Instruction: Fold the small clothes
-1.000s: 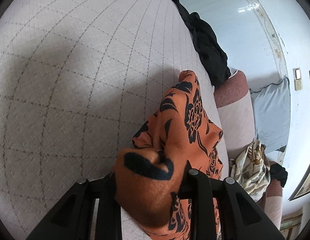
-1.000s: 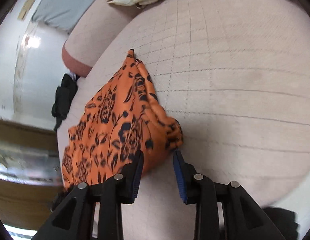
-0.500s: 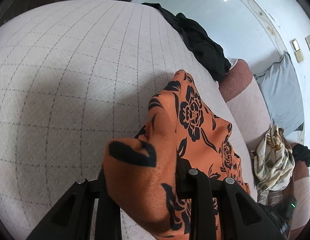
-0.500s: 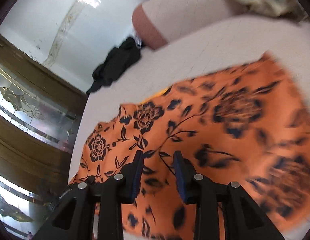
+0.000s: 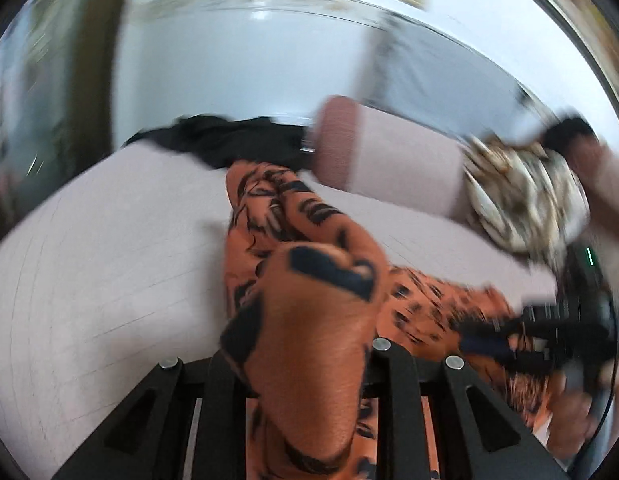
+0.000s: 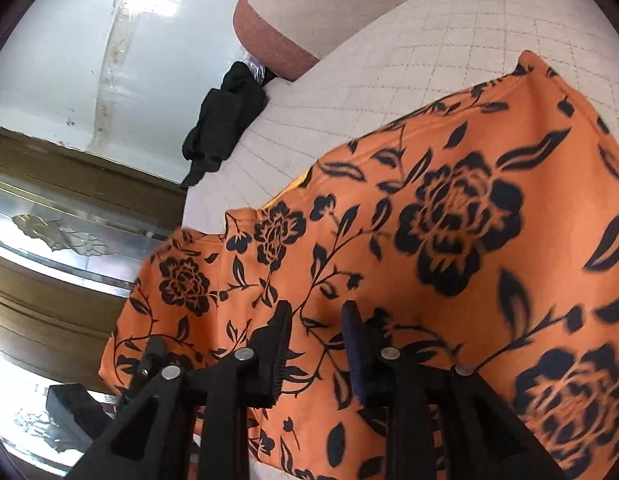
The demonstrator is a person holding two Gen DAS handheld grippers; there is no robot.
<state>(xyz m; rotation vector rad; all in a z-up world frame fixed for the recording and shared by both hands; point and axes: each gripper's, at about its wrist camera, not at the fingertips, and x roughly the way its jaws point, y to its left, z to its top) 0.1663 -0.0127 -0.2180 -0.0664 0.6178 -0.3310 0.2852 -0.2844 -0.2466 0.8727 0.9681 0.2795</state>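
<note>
- Left tongs (image 5: 301, 360) are clamped on a bunched wad of the orange cloth with black flower print (image 6: 449, 240); their jaws have just tightened a little with the fabric pinched between them, and the cloth trails from them down to the pale quilted bed cover (image 5: 109, 280).
- Right tongs (image 6: 315, 344) hover over the spread part of the same garment, jaws partly apart and holding nothing; whether the tips touch the fabric I cannot tell.
- Judging the step as carrying one edge over for a fold: keep the left pinch firm, since thin cloth looks likely to slip.
- Lay the lifted edge evenly on the flat part, so no crease gets trapped.
- Use the right tongs to pin or smooth the lying layer, well clear of the black bundle of clothes (image 6: 225, 116).
</note>
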